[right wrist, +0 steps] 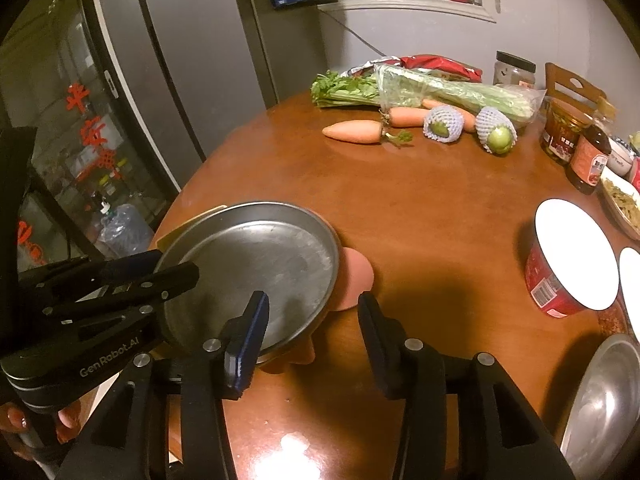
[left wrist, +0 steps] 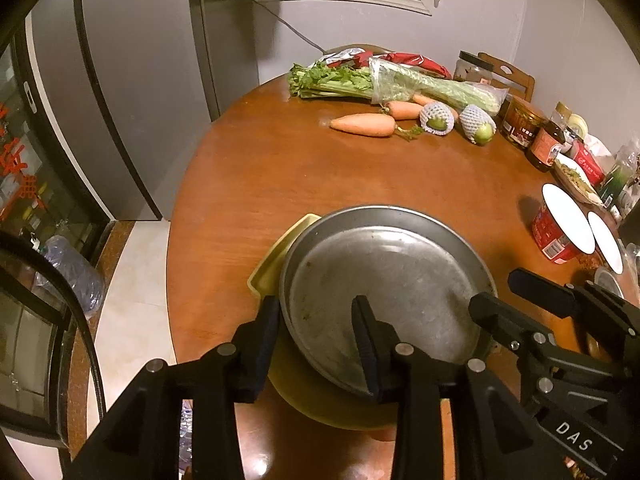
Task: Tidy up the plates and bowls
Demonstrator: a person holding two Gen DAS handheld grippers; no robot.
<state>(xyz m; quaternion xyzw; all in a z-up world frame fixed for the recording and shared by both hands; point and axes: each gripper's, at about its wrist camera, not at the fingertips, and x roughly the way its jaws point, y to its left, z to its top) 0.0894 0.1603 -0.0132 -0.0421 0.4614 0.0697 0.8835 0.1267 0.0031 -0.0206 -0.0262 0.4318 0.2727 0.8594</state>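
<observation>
The left tool point(left wrist: 316, 320), spread, straddles the metal plate's point(left wrist: 384, 280) 7 o'clock rim atop a yellow dish point(left wrist: 272, 256). Only the right view shows the spread, empty right tool point(right wrist: 312, 316), a pink dish point(right wrist: 356, 276) and a second metal plate point(right wrist: 604, 404) at the worktop's point(right wrist: 420, 208) 4 o'clock.

Dim warm light, ceiling glare on table point(right wrist: 296, 452), fisheye-curved dark edges
</observation>
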